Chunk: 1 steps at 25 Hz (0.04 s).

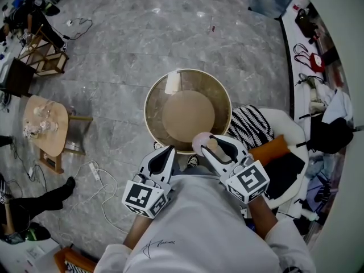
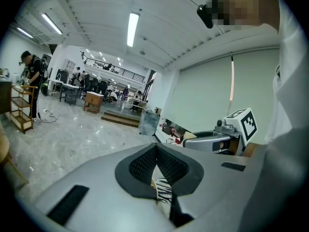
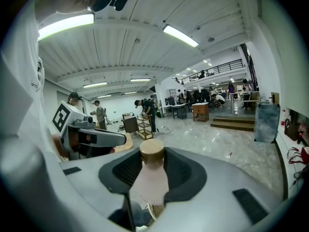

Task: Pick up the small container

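Note:
The small container point(image 1: 203, 143) is a pale pink bottle with a brownish round cap. My right gripper point(image 1: 212, 143) is shut on it and holds it in the air just over the near rim of the round table point(image 1: 152, 104). In the right gripper view the bottle point(image 3: 149, 180) stands upright between the dark pads, cap uppermost. My left gripper point(image 1: 165, 151) hovers beside it on the left, apart from it. Its pads point(image 2: 166, 164) meet at the tip with nothing between them.
A white card point(image 1: 172, 82) lies at the table's far edge. A striped cloth point(image 1: 250, 124) and an orange item point(image 1: 270, 149) lie on a white seat at the right. A small wooden table point(image 1: 45, 124), floor cables point(image 1: 96, 175) and a long white counter point(image 1: 293, 56) surround me.

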Available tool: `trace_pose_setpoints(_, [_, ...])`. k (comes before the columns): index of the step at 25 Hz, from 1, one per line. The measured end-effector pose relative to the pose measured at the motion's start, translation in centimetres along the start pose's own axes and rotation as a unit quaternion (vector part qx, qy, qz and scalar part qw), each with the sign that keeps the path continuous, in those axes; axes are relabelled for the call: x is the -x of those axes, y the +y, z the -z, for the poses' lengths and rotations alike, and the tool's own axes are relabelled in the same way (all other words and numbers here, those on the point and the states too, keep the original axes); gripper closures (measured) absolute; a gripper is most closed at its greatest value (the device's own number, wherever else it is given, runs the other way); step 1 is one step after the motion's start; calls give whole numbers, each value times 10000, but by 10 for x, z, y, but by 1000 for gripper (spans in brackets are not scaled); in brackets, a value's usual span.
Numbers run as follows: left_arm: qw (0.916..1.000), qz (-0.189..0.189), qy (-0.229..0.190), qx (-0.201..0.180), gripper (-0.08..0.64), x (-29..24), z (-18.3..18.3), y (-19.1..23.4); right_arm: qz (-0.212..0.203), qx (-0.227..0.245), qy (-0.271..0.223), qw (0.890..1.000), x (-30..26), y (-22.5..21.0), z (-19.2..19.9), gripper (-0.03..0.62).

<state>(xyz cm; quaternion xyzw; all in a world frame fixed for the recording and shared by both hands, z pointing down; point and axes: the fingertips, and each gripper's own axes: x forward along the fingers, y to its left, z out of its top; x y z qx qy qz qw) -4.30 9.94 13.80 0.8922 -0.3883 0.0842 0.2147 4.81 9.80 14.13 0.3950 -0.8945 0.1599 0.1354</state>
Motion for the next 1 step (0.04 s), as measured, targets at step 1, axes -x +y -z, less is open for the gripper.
trace_pose_setpoints(1, [10000, 1, 2, 1, 551, 0, 1, 0, -5, 1, -1, 10000, 0, 0, 1, 445])
